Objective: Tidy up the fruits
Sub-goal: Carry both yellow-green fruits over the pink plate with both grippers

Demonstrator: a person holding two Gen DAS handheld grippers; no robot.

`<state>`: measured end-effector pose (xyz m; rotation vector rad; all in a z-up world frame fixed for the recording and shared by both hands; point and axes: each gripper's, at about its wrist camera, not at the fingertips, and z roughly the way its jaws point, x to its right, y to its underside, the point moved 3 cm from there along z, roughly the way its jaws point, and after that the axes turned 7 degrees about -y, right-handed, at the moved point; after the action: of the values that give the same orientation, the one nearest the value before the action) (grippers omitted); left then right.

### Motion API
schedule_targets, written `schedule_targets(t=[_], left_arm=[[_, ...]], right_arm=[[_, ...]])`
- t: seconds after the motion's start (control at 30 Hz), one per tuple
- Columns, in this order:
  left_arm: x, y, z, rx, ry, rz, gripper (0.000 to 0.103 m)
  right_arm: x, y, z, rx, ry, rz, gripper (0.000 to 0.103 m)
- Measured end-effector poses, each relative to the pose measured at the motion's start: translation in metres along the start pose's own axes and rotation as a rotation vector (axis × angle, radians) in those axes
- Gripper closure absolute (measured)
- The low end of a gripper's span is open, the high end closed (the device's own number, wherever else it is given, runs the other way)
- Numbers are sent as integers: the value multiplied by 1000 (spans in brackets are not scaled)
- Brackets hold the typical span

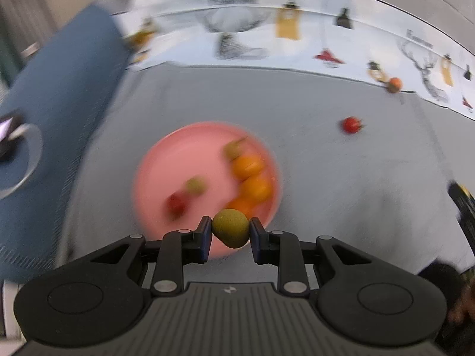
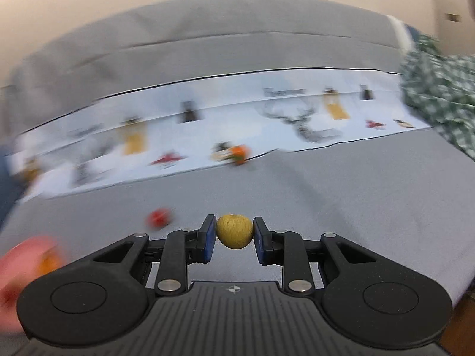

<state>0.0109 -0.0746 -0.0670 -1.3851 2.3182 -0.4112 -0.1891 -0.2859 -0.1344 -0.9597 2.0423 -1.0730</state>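
Note:
My left gripper [image 1: 231, 231] is shut on a small green-yellow fruit [image 1: 231, 227], held above the near rim of a pink plate [image 1: 166, 172]. The plate holds three orange fruits [image 1: 248, 164], two small greenish ones [image 1: 194, 185] and a red one [image 1: 175, 204]. In the right wrist view my right gripper [image 2: 234, 233] is shut on a yellow apple-like fruit [image 2: 234, 230] above the grey cloth. A red fruit [image 1: 350, 124] [image 2: 158, 218] lies loose on the cloth. An orange fruit [image 1: 394, 84] [image 2: 239, 152] rests at the edge of the printed strip. The pink plate [image 2: 20, 261] shows blurred at the far left.
The grey cloth [image 1: 326, 178] covers the surface, with a white printed strip [image 1: 297, 41] along its far side. A blue cushion [image 1: 59, 89] lies at the left, and a green checked cloth [image 2: 439, 89] at the far right. The right gripper's body [image 1: 463, 207] shows at the right edge.

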Motion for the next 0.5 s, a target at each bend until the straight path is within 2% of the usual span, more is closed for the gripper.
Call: schedule_targets(t=[0.1,0.2,0.3,0.4,0.5], left_arm=[[-31,29,-18,2,-23,-32,73],[-51,57,-39,21,-29,-59,73],[-66,81,-62,70,-19,-75,73],[-80,99,-83,122,-8,-116,73],[-91,113,-99,171,-6,-157,73]], right_arm=[[-32,14,-42,-51,-97,-34,75],[-64,12,-70,-33,-159,-69,75],[-90,-1,-92,5,-221,-109,75],[-114,-8,-114,-2,-306,-91,75],[-139,-5,-134,-5,-369,-157,75]])
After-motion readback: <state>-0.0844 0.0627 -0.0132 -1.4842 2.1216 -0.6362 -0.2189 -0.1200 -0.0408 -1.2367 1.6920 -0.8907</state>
